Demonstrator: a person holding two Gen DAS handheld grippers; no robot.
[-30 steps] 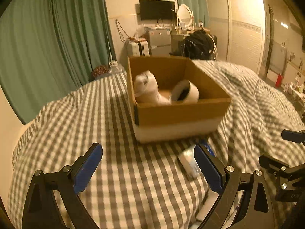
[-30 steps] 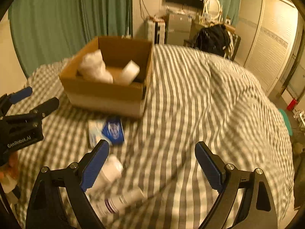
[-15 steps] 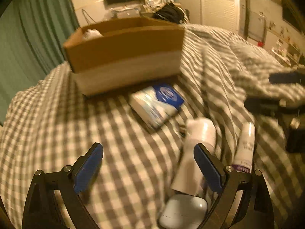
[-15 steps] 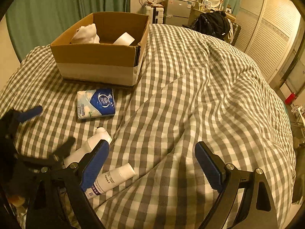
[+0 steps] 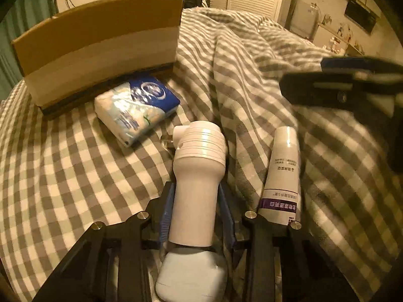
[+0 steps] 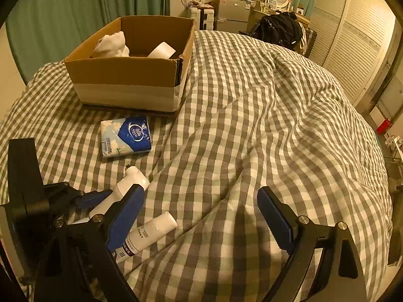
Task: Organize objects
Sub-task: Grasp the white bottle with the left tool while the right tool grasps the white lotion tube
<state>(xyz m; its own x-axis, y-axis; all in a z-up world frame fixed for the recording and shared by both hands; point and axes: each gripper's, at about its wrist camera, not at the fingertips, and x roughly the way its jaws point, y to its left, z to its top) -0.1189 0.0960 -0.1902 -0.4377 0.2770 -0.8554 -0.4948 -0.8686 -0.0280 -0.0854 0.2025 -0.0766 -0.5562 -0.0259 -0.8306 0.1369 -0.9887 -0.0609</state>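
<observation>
A white bottle (image 5: 199, 166) with a ribbed cap lies on the checked bedcover. My left gripper (image 5: 196, 191) is closing on its body, and the blue pads touch both sides of it. The right wrist view shows the same bottle (image 6: 128, 181) with the left gripper (image 6: 93, 197) over it. A white tube (image 5: 283, 173) with a purple band lies just right of the bottle. A blue-and-white tissue pack (image 5: 136, 108) rests in front of the cardboard box (image 6: 126, 75), which holds a white cloth (image 6: 113, 44) and a tape roll (image 6: 162, 50). My right gripper (image 6: 200, 201) hangs open above the bedcover, holding nothing.
The rumpled checked bedcover (image 6: 264, 125) rises in folds to the right. Green curtains (image 6: 75, 7) hang behind the box. A black bag (image 6: 279, 30) and a louvred wardrobe (image 6: 352, 45) stand beyond the bed.
My left gripper dropped from facing the box down to the white bottle and its jaws went from wide open to closed around it. The right gripper stayed open and nearly still.
</observation>
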